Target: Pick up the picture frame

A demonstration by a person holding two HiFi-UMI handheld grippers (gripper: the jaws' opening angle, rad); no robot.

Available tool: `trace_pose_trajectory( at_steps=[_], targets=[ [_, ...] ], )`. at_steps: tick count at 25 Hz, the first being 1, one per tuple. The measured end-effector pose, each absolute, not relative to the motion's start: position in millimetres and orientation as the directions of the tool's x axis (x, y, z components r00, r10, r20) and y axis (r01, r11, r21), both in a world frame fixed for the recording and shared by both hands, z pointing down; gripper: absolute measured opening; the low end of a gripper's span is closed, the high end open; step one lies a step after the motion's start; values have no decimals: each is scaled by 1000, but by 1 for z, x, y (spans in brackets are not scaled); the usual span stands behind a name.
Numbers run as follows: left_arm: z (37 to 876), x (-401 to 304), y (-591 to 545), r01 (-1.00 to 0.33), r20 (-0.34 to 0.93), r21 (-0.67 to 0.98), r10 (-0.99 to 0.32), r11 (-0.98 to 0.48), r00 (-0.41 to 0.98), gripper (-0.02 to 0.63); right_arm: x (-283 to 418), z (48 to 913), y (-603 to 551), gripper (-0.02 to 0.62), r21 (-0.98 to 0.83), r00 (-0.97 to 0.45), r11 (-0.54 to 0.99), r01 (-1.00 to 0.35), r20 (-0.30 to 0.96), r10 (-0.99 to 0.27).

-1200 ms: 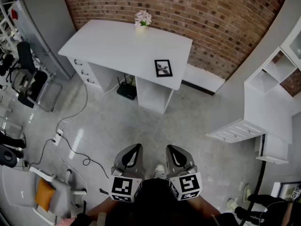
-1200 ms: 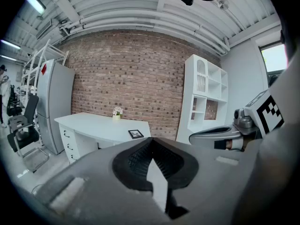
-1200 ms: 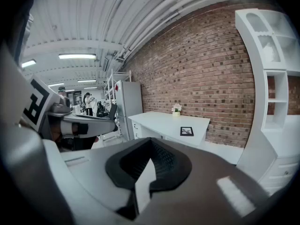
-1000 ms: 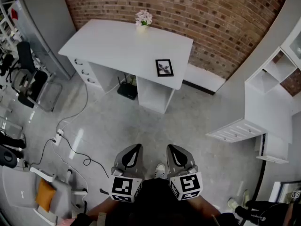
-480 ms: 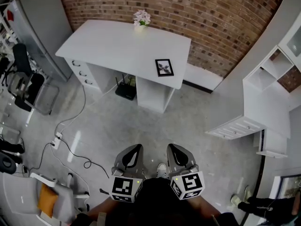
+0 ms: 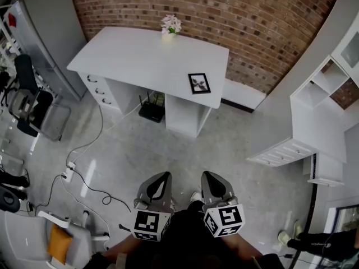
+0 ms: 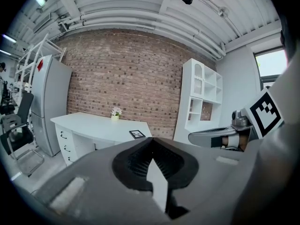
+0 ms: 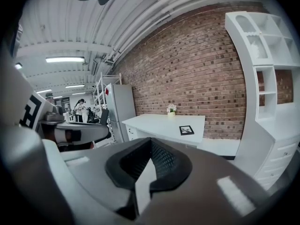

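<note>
Since a second ago the white desk (image 6: 134, 55) has slid a little lower in the head view, so the person has edged toward it, while both grippers keep their place at the bottom of that view. Nearest, the left gripper (image 6: 161, 177) and the right gripper (image 6: 208, 176) are held side by side over the person's dark lap, pointing ahead toward the desk; each has its jaws clenched together with nothing between them. Beyond them lies a stretch of grey floor (image 6: 185, 150), with loose cables (image 6: 84, 170) trailing at the left. Well apart from both grippers, the picture frame (image 6: 199, 83) lies flat on the desk near its front right corner, a black border around a pale picture. A small pot of flowers (image 6: 170, 25) stands at the desk's far edge, against the brick wall (image 6: 252, 21).
</note>
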State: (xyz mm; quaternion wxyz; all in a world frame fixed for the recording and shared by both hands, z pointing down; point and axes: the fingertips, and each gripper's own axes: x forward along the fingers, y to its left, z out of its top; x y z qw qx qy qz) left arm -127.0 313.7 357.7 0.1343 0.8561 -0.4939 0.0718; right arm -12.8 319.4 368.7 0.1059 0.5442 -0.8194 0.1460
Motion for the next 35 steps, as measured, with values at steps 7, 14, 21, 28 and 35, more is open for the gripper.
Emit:
trace_pose_trajectory(
  at_steps=[7, 14, 21, 28, 35],
  targets=[
    [367, -122, 292, -867, 274, 172, -823, -468, 498, 2, -10, 375, 295, 2, -129, -393, 371, -920, 337, -856],
    [375, -108, 246, -884, 305, 166, -830, -437, 468, 2, 4, 388, 244, 2, -145, -417, 392, -909, 360, -835],
    [376, -75, 189, -891, 315, 166, -833, -423, 455, 2, 28, 394, 188, 2, -145, -446, 424, -894, 379, -811],
    [380, -49, 149, -898, 337, 153, -832, -413, 440, 2, 49, 401, 146, 2, -168, -470, 440, -882, 381, -796],
    [374, -24, 117, -909, 337, 121, -845, -398, 415, 2, 74, 398, 109, 2, -182, -490, 456, -871, 366, -791]
  ],
)
